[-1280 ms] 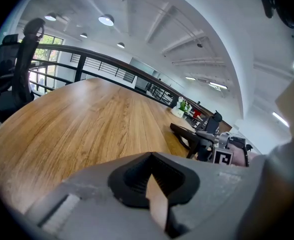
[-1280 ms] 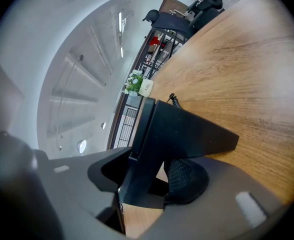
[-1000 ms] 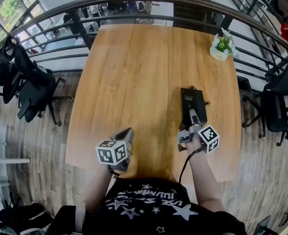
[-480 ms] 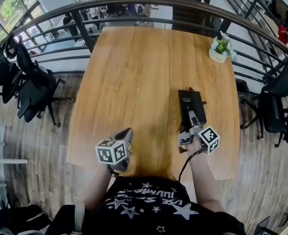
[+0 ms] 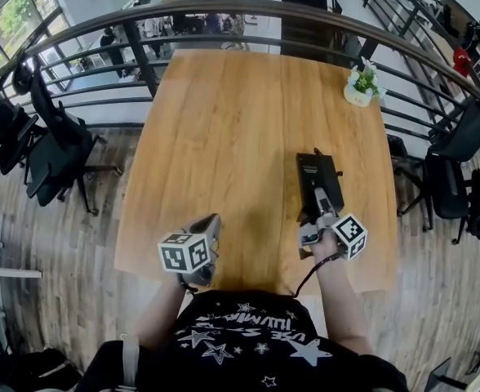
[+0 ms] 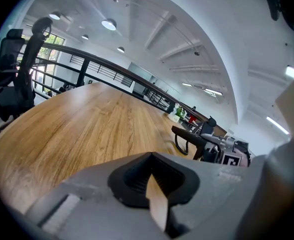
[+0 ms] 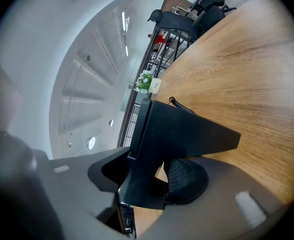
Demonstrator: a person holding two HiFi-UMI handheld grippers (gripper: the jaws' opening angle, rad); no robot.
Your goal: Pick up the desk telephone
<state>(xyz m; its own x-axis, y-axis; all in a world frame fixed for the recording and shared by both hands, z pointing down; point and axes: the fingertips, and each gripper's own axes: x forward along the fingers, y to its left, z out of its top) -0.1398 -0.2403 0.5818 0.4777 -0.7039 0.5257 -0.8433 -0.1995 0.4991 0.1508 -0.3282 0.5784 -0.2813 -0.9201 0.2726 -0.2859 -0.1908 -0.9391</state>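
The desk telephone's (image 5: 315, 170) near end is hidden beneath the right claw (image 5: 320, 207). Beyond the claw, its keypad is too small to read.

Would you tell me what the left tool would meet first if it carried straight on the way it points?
Probably the bare wooden tabletop: the left tool tilts downward over open wood. The desk telephone is off to its right, outside that line.

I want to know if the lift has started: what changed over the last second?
Almost nothing. The right gripper stays shut on the near end of the desk telephone, at nearly the same spot over the table; no clear rise shows. The left gripper stays shut and empty by the near table edge.
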